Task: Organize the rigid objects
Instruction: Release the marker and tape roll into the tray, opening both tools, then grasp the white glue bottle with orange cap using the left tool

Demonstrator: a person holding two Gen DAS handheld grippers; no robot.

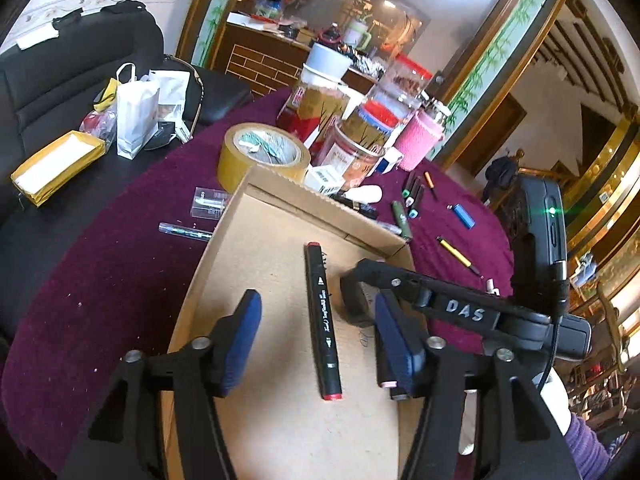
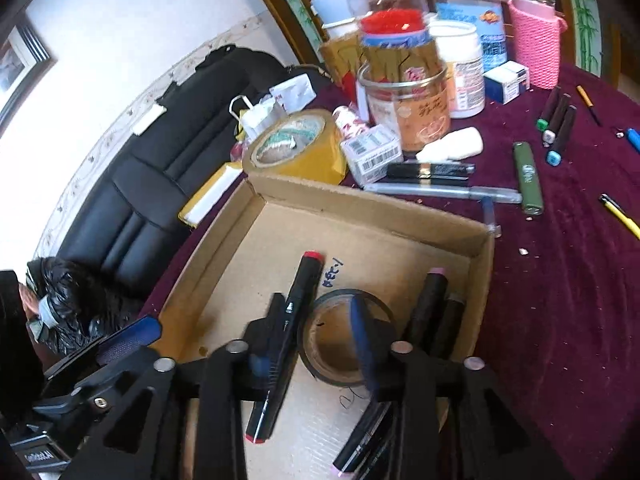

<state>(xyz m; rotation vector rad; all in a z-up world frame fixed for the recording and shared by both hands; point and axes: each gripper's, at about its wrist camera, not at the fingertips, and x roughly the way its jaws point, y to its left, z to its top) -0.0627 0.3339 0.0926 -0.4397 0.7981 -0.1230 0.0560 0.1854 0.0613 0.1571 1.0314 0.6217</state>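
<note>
A shallow cardboard box [image 1: 256, 240] sits on the purple table; it also shows in the right wrist view [image 2: 360, 208]. A black marker with red caps [image 1: 323, 320] lies in it, between the open fingers of my left gripper [image 1: 316, 344]. My right gripper [image 2: 312, 344] hovers over a small dark tape roll [image 2: 340, 344] in the box, its right pad [image 2: 362, 336] inside the ring; whether it grips the roll is unclear. Two black markers with pink ends [image 2: 432, 312] lie at the box's right wall. Loose markers [image 2: 560, 128], a green stick [image 2: 528, 178] and a yellow pen [image 2: 620, 212] lie on the cloth.
A big tan tape roll [image 1: 262, 156] stands behind the box. Jars, a pink knit cup [image 2: 534, 40] and small cartons crowd the far table. A blue lighter [image 1: 464, 215] lies to the right. A black sofa [image 2: 168, 160] with bags is on the left.
</note>
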